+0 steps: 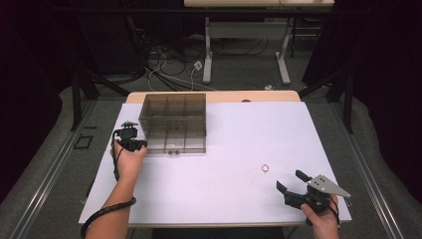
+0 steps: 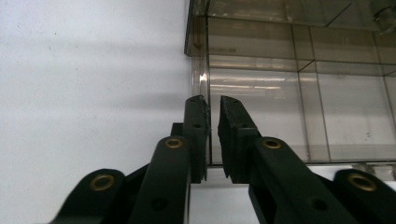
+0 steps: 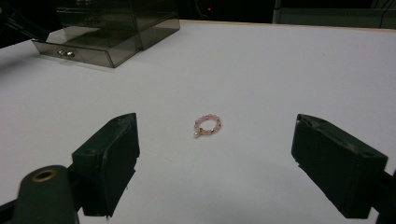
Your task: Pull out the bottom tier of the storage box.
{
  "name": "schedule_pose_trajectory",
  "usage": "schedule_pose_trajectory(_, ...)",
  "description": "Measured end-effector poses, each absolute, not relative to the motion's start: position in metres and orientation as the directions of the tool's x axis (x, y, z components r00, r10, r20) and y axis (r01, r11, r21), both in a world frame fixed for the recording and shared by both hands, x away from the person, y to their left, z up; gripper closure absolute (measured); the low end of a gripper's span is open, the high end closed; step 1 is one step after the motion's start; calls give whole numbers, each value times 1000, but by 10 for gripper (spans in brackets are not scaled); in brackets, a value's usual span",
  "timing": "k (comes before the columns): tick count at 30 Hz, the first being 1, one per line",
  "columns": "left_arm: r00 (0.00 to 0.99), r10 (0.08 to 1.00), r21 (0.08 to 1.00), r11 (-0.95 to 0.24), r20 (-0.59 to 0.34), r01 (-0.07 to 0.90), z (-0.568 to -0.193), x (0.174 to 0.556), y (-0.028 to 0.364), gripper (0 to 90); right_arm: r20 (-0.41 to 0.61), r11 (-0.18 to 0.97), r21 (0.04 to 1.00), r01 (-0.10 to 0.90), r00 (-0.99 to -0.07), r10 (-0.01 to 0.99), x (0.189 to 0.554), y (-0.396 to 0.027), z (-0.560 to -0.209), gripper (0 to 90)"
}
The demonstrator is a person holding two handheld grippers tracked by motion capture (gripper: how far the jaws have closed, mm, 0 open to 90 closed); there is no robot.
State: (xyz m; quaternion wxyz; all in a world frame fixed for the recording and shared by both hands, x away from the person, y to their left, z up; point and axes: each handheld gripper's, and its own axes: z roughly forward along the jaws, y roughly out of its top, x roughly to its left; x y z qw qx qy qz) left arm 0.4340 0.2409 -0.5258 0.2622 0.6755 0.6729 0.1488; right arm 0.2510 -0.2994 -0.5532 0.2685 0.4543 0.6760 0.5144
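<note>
A small pink bead ring [image 1: 265, 168] [image 3: 207, 126] with a gold charm lies on the white table. My right gripper [image 1: 289, 180] [image 3: 215, 140] rests near the front right edge, just short of the ring, jaws wide open and empty. A smoky clear drawer box [image 1: 174, 117] [image 3: 116, 18] stands at the back left with its bottom drawer [image 1: 171, 144] [image 2: 261, 107] pulled out. My left gripper [image 1: 133, 142] [image 2: 214, 105] is at the drawer's left front corner. Its jaws stand a narrow gap apart around the drawer's thin side wall, and the right pad is off the wall.
The white table top [image 1: 239, 134] spreads wide between the box and the ring. Cables and table legs [image 1: 206, 55] lie on the floor beyond the far edge. A dark curtain surrounds the area.
</note>
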Motion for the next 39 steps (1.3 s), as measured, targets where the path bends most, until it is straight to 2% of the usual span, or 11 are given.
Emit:
schedule_pose_trajectory(15,85,991,592,-5,-108,806,-513,430,245,690,95,71,939,336,-453,886,252,-300,-553,147)
schedule_pose_trajectory(18,90,991,621,-8,-100,784,-512,429,247,658,96,70,939,337,-451,887,252,-300,-553,147)
schedule_pose_trajectory(21,104,989,636,-16,-101,771,-511,428,251,610,100,69,936,345,-450,887,253,-300,-554,147)
schedule_pose_trajectory(26,131,987,659,-38,-93,751,-510,425,253,598,114,56,935,350,-446,888,253,-299,-554,147)
schedule_pose_trajectory(31,180,983,686,-101,-45,720,-509,422,251,547,107,61,935,348,-444,890,253,-301,-554,147)
schedule_pose_trajectory(39,218,972,734,-82,-92,675,-504,412,252,458,102,62,938,342,-441,892,253,-300,-553,147)
